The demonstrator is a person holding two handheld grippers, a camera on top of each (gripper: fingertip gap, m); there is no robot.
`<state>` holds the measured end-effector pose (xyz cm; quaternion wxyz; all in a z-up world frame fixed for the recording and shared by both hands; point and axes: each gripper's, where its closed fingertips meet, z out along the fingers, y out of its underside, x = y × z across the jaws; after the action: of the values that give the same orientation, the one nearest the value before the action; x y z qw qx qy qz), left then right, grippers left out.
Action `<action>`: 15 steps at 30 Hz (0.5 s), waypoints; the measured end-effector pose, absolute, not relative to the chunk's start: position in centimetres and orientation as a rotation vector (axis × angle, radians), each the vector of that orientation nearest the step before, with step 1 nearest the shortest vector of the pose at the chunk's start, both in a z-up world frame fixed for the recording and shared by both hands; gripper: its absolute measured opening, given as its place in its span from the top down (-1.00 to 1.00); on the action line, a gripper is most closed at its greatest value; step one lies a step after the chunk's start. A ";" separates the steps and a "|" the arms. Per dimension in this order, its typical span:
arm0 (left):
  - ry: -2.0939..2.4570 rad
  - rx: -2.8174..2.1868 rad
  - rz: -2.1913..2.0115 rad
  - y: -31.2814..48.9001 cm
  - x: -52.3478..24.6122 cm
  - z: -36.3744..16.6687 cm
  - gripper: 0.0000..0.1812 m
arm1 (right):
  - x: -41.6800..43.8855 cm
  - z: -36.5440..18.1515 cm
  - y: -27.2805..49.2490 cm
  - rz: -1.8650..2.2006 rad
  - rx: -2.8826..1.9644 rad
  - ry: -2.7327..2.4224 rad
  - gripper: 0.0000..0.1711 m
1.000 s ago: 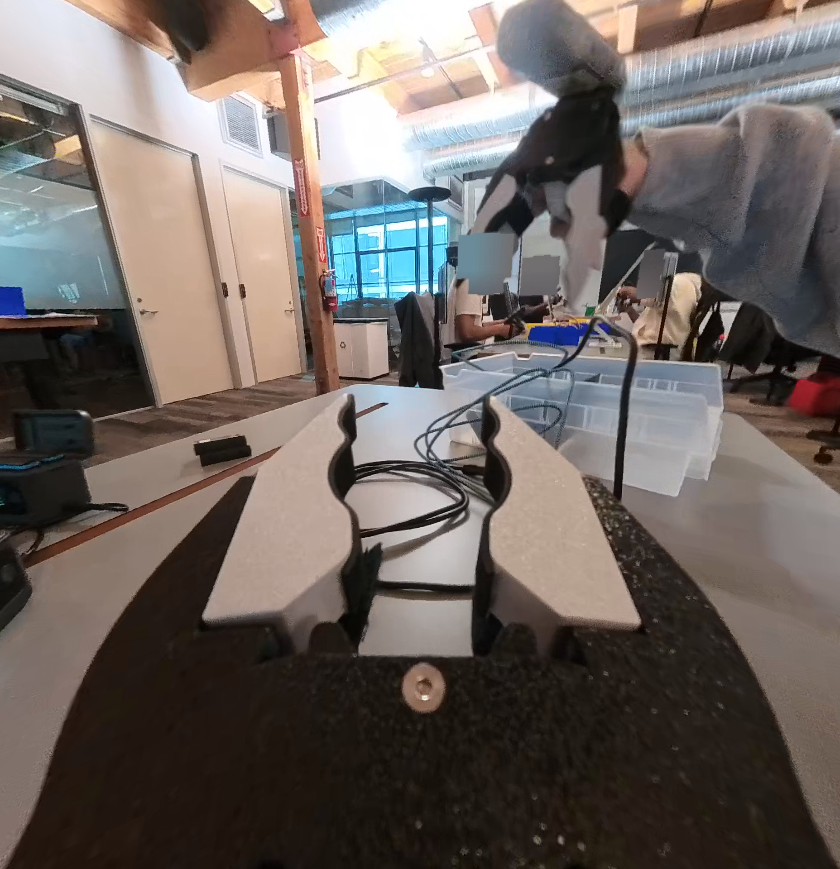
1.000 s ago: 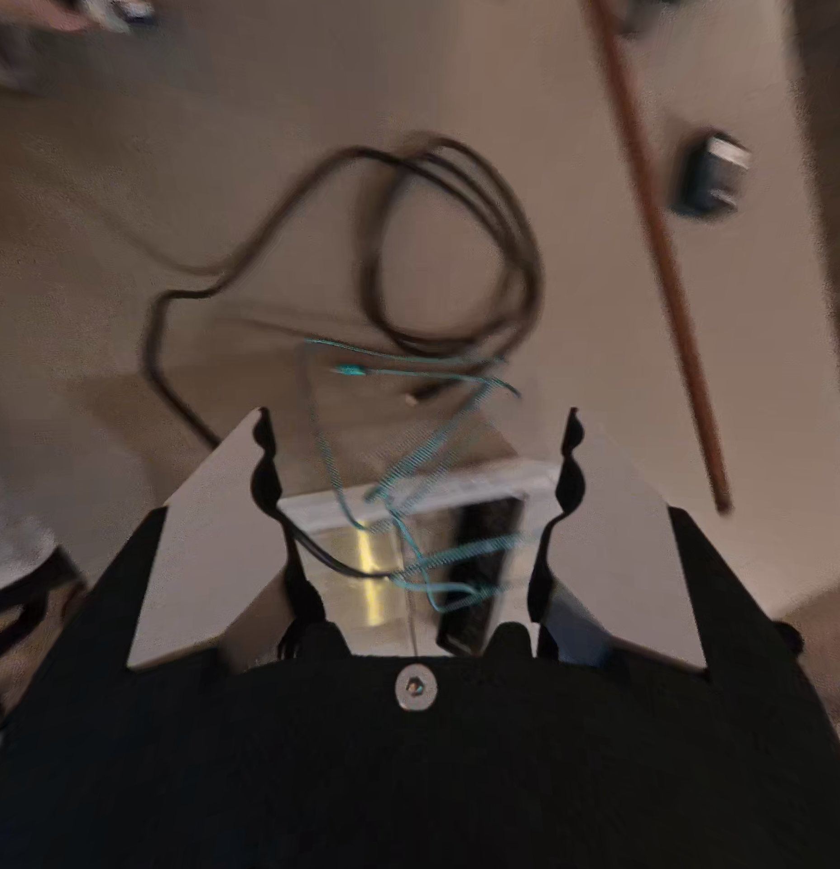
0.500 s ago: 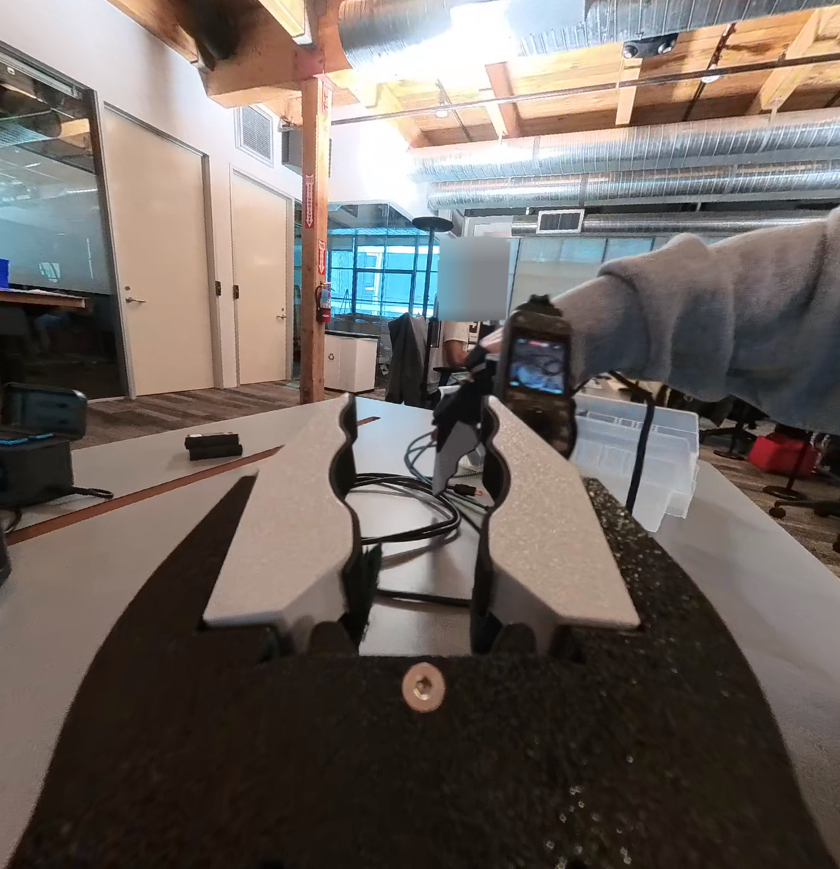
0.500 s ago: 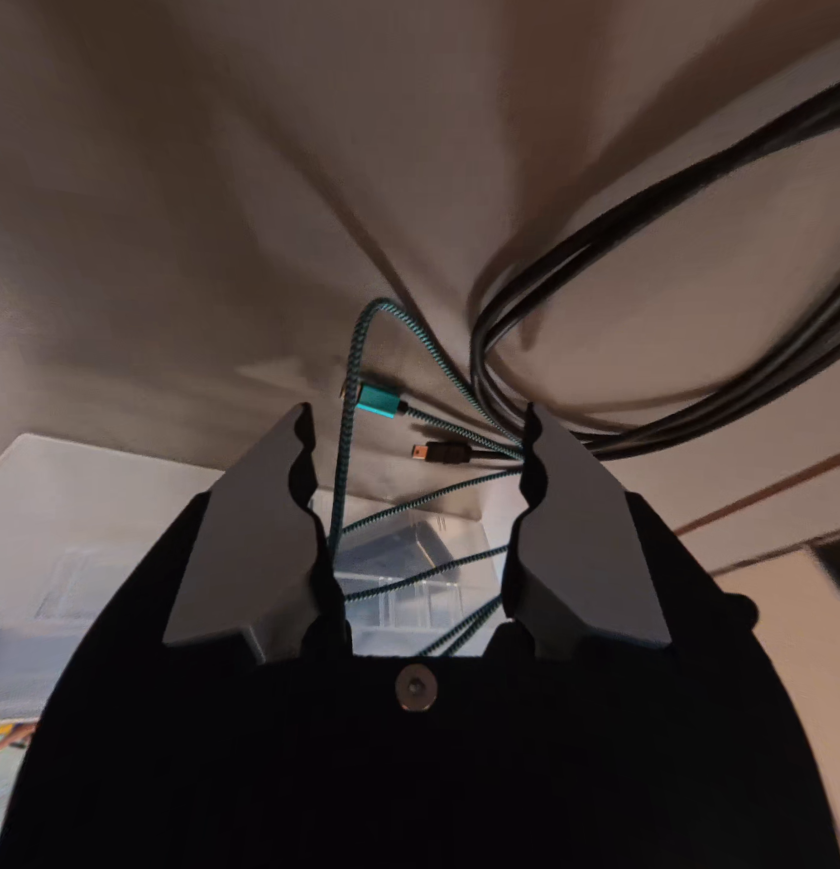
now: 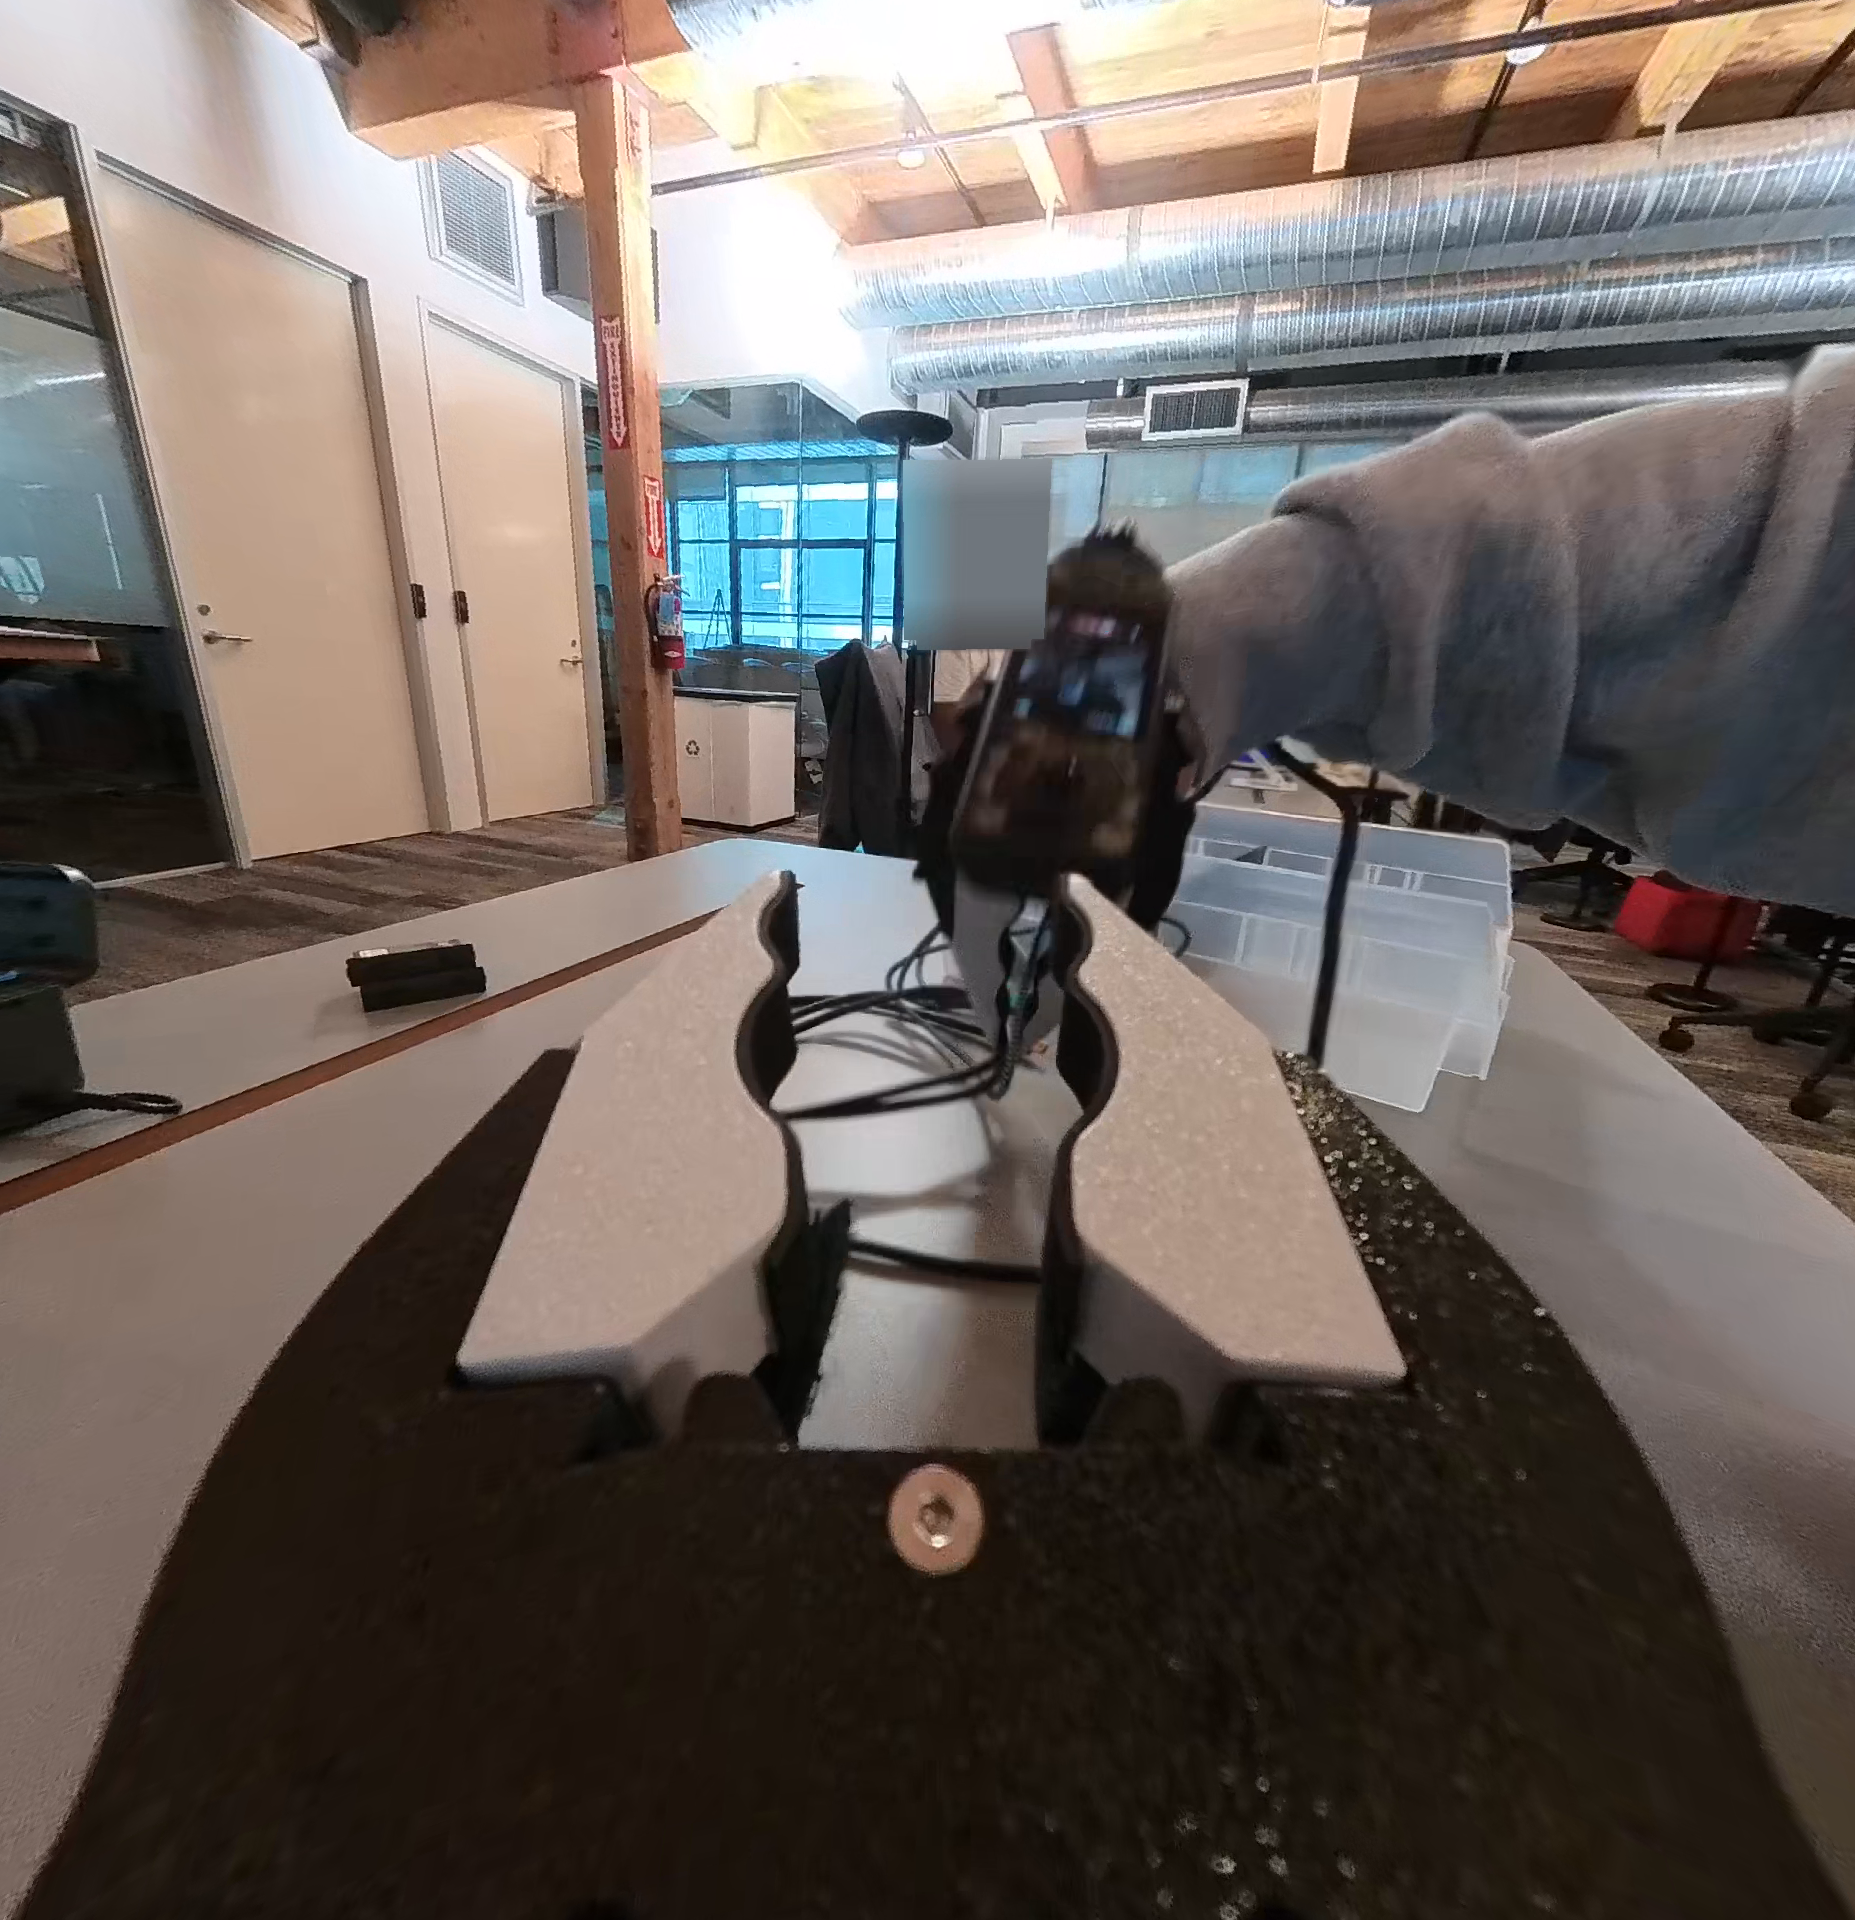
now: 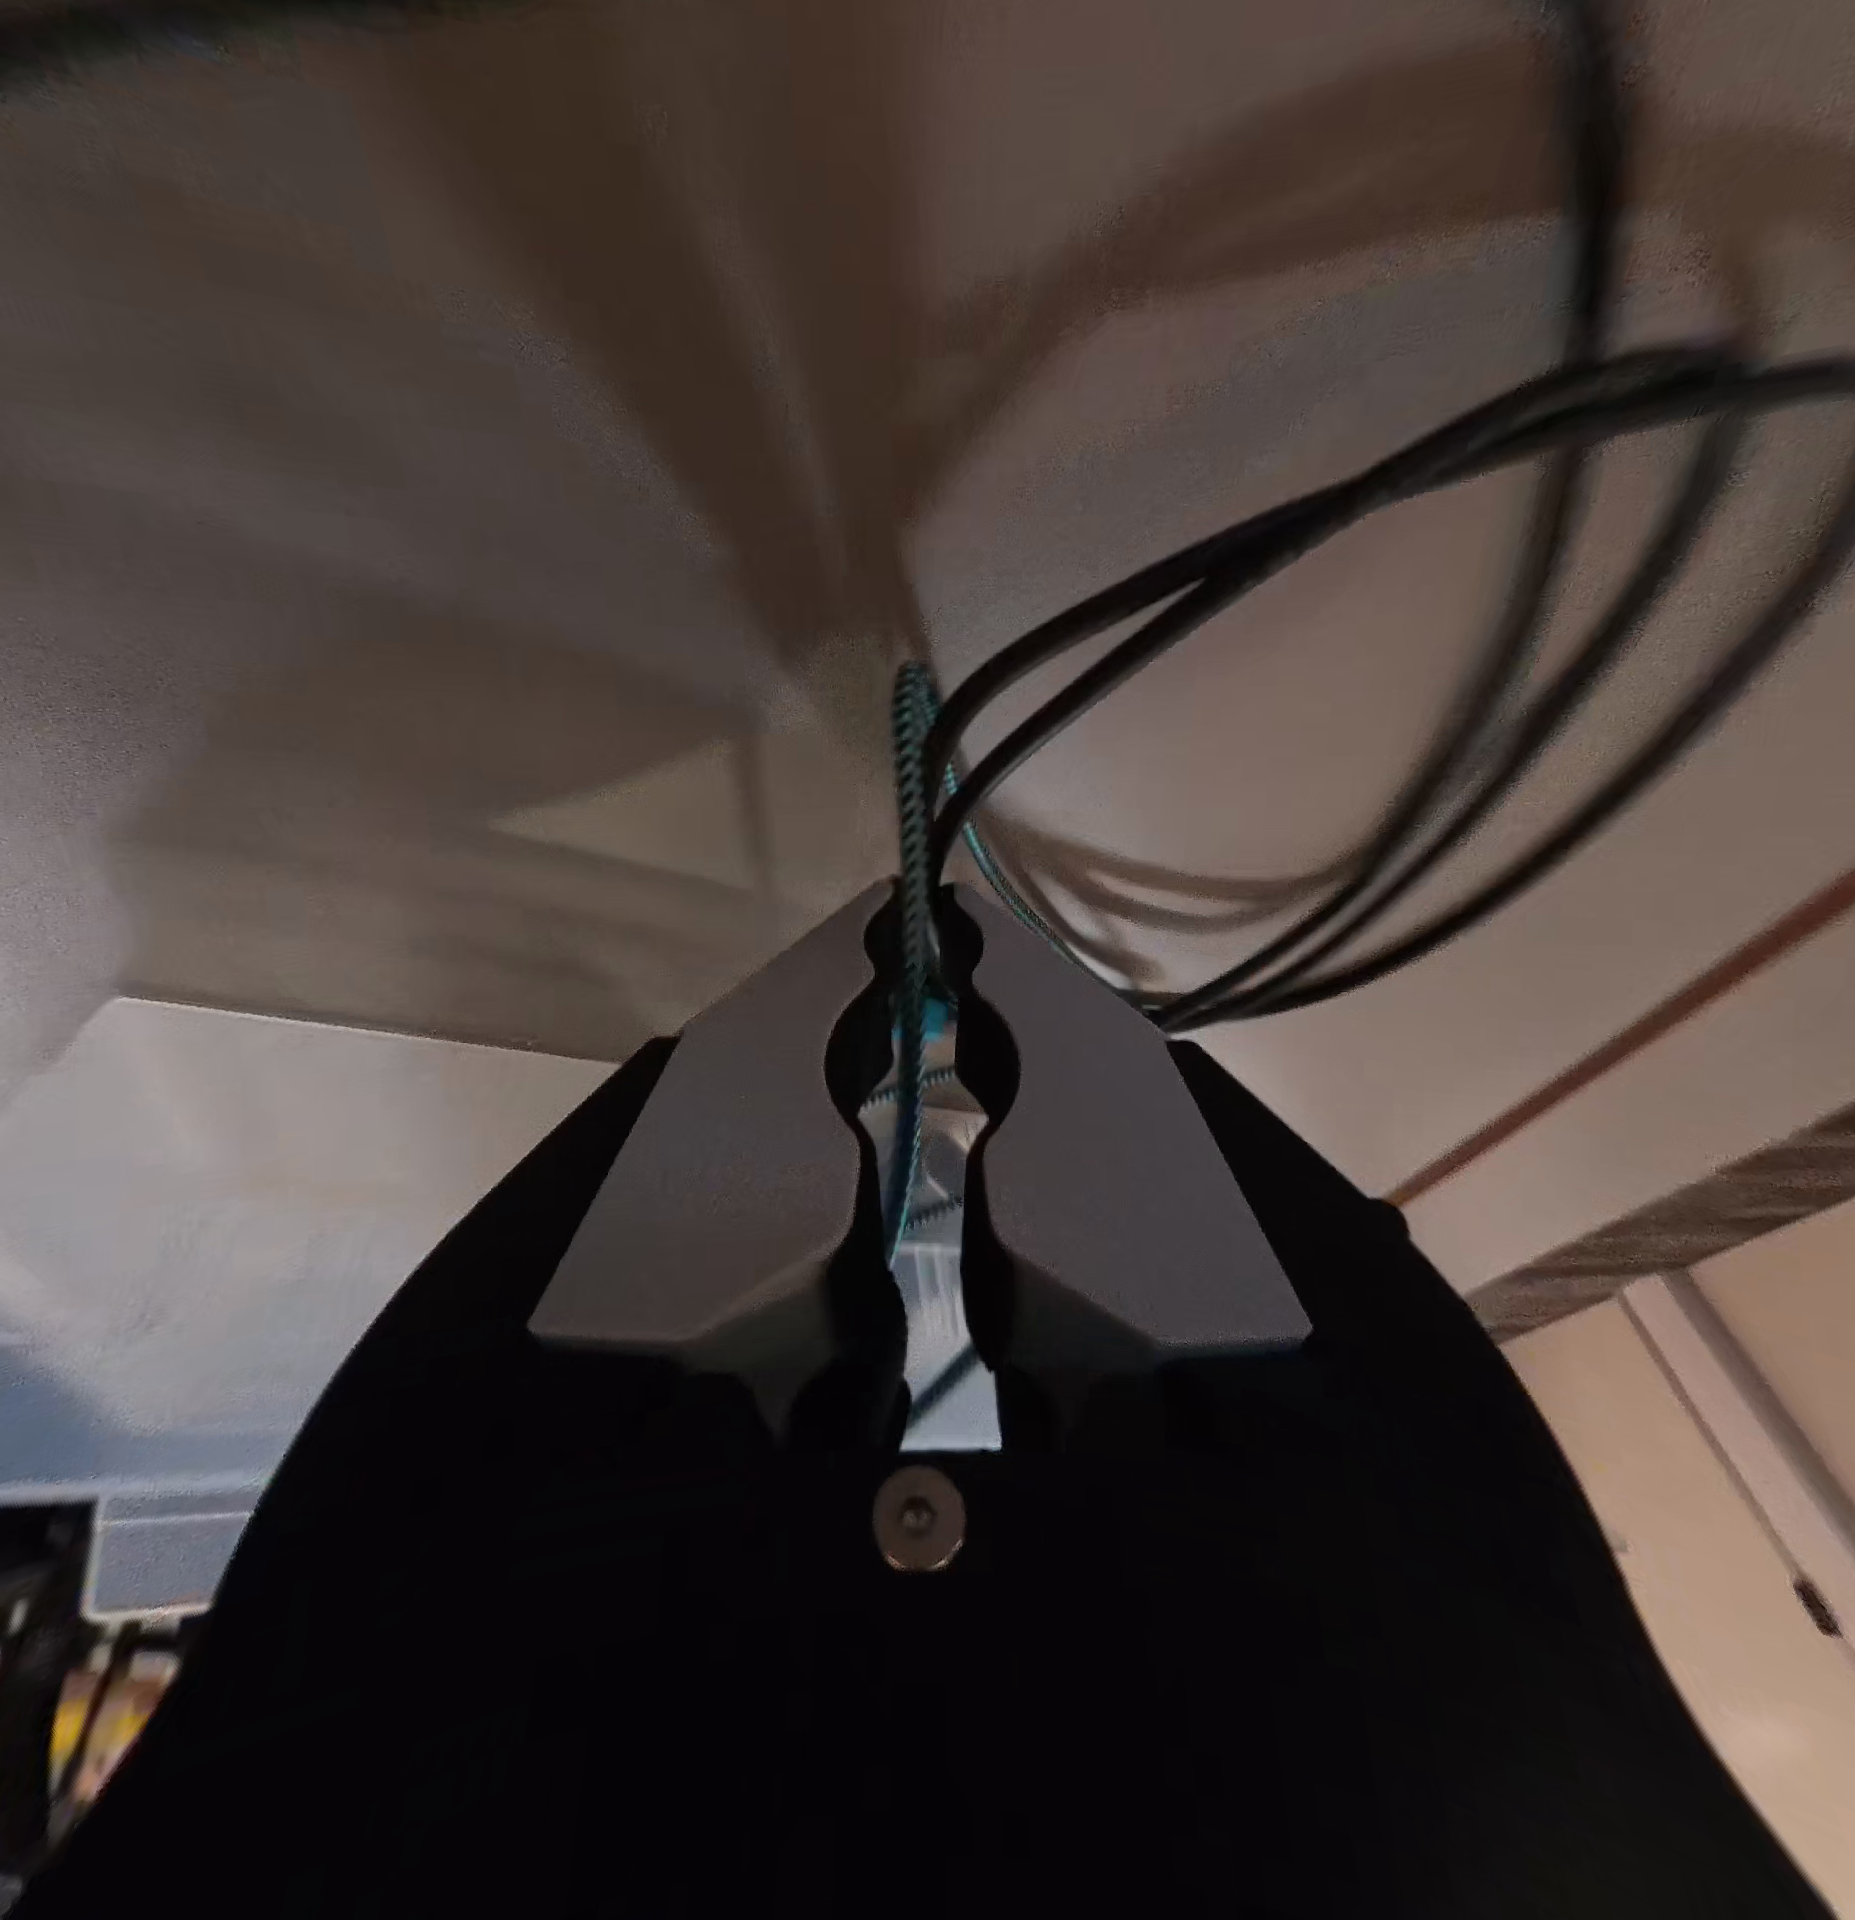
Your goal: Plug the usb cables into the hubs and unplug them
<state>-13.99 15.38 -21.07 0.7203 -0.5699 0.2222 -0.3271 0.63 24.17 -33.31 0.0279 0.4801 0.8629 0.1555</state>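
My left gripper [image 5: 928, 935] is open and empty, low over the grey table [image 5: 227, 1299]. Ahead of it lies a loose coil of black cables [image 5: 871, 1029]. My right gripper [image 6: 921, 914] points down at the table and is shut on a teal braided usb cable [image 6: 915, 821]. In the left wrist view it stands [image 5: 1006, 966] just beyond my left fingertips, held by a grey-sleeved arm [image 5: 1525, 644]. The black cables [image 6: 1318, 623] loop to its right. Two small black hubs [image 5: 414, 971] lie at the far left of the table, apart from both grippers.
A clear plastic compartment box [image 5: 1349, 925] stands at the back right of the table. Black devices [image 5: 19, 997] sit at the left edge. A brown seam [image 5: 331, 1060] crosses the table. Chairs and people are in the room behind. There is about 20 cm between the tips of the two grippers.
My right gripper came down onto the cables and closed from wide open onto the teal braided cable. My left gripper stayed open and has barely moved.
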 end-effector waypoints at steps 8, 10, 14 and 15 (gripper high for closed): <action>0.490 -1.270 -0.740 15.5 -13.8 -21.4 0.50 | 1.7 -15.5 26.4 0.566 1.975 2.860 0.98; 0.495 -1.273 -0.738 15.5 -13.7 -21.4 0.50 | 4.3 -10.9 27.8 0.760 2.074 2.829 0.97; 0.489 -1.277 -0.742 15.6 -13.8 -21.5 0.51 | 9.9 -2.6 30.0 1.185 2.233 2.703 0.98; 0.486 -1.277 -0.744 15.6 -13.8 -21.5 0.51 | 11.3 -0.8 30.4 1.268 2.267 2.665 0.98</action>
<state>-13.85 15.58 -21.54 0.7123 -0.5762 0.2192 -0.3355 11.25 30.35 -0.84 -0.2859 0.5837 0.6863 0.3264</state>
